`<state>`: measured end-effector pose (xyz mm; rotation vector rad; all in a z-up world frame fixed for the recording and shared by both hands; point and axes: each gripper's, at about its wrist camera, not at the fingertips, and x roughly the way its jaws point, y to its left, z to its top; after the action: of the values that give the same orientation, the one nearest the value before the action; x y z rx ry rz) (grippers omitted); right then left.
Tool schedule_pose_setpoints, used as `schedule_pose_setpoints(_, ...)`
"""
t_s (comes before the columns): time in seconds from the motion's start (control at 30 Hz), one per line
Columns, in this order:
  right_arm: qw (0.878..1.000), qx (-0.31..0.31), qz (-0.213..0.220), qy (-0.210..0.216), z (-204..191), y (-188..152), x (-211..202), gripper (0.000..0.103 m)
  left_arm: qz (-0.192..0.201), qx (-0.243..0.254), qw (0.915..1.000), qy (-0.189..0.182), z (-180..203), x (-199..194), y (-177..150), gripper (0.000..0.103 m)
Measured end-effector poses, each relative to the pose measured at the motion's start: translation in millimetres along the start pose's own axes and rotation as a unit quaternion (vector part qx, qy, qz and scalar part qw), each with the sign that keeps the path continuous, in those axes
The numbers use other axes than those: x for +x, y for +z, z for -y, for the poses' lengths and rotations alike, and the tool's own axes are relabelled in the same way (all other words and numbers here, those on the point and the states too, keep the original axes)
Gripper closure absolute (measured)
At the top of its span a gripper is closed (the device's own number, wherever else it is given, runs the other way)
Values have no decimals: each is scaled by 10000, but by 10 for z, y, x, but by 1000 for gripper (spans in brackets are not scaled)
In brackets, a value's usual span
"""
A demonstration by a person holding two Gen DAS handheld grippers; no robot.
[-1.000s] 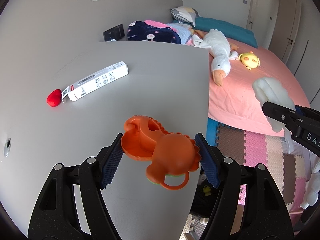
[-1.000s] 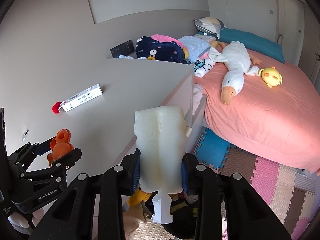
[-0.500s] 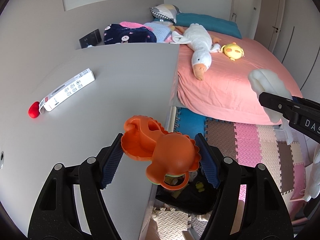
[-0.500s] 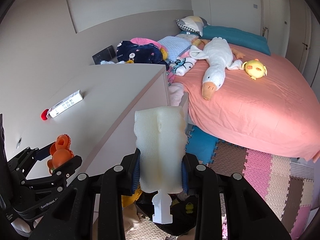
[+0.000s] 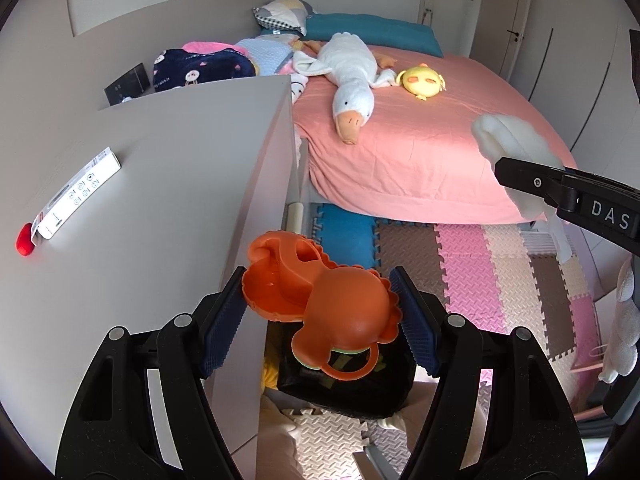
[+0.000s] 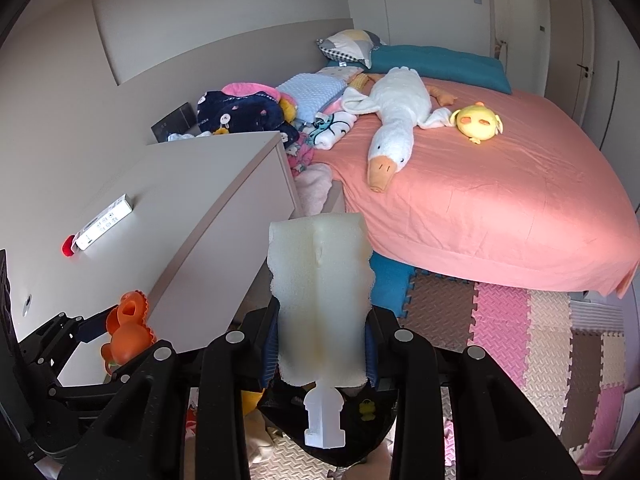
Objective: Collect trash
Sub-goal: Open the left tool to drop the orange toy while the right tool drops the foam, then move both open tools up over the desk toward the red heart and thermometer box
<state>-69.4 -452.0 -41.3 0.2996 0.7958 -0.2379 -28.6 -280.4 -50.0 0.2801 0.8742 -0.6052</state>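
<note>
My left gripper (image 5: pixel 316 320) is shut on an orange plastic toy (image 5: pixel 328 300) and holds it past the desk's right edge, above a black bin (image 5: pixel 348 388) on the floor. The toy also shows in the right wrist view (image 6: pixel 128 332). My right gripper (image 6: pixel 322 344) is shut on a white foam sponge piece (image 6: pixel 320 292) with a white plastic handle, above the same black bin (image 6: pixel 360 432). The sponge and right gripper show at the right of the left wrist view (image 5: pixel 516 148).
A grey desk (image 5: pixel 160 184) on the left holds a white box (image 5: pixel 76 196) and a small red object (image 5: pixel 24 238). A pink bed (image 5: pixel 420 140) with a goose plush (image 5: pixel 352 76) lies ahead. Foam floor mats (image 5: pixel 480 276) cover the floor.
Both grippers have moved right, off the desk top towards the floor gap by the bed. The black bin has come into view beneath them. Both grips are unchanged.
</note>
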Motion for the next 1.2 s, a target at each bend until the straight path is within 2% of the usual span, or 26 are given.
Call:
schedule_pose_setpoints(0.53, 9998, 154, -138, -31, 127, -20, 131, 68, -164, 246, 9996, -49, 142, 134, -18, 34)
schedule_pose_setpoints(0.6, 9996, 195, -217, 7, 130, -3, 149, 57, -236, 229, 9992, -216, 122, 146, -25, 31)
schedule_pose_setpoints(0.63, 9995, 221, -220, -27, 132, 4, 142, 45, -245, 197, 9991, -271, 102, 144, -23, 19)
schedule_pose_setpoints(0.67, 9996, 222, -165, -79, 128, 7, 119, 39, -179, 140, 9994, -256, 78, 126, -17, 11)
schedule_pose_setpoints(0.7, 9996, 208, -107, -159, 123, 13, 94, 37, -67, 82, 9997, -204, 46, 95, -15, 7)
schedule_pose_setpoints(0.73, 9995, 197, -52, -227, 115, 15, 73, 33, 3, 47, 9998, -175, 23, 69, -13, 7)
schedule_pose_setpoints(0.83, 9995, 212, 34, -237, 114, 35, 25, 31, 53, -136, 9998, -142, -94, 24, 16, 7)
schedule_pose_setpoints(1.0, 9995, 236, 40, -208, 104, 40, 12, 31, 49, -463, 9983, -337, -274, -4, 15, 7)
schedule_pose_setpoints(1.2, 9998, 147, -42, -124, -4, 14, 83, 31, 54, -438, 9988, -223, -329, 4, -26, 7)
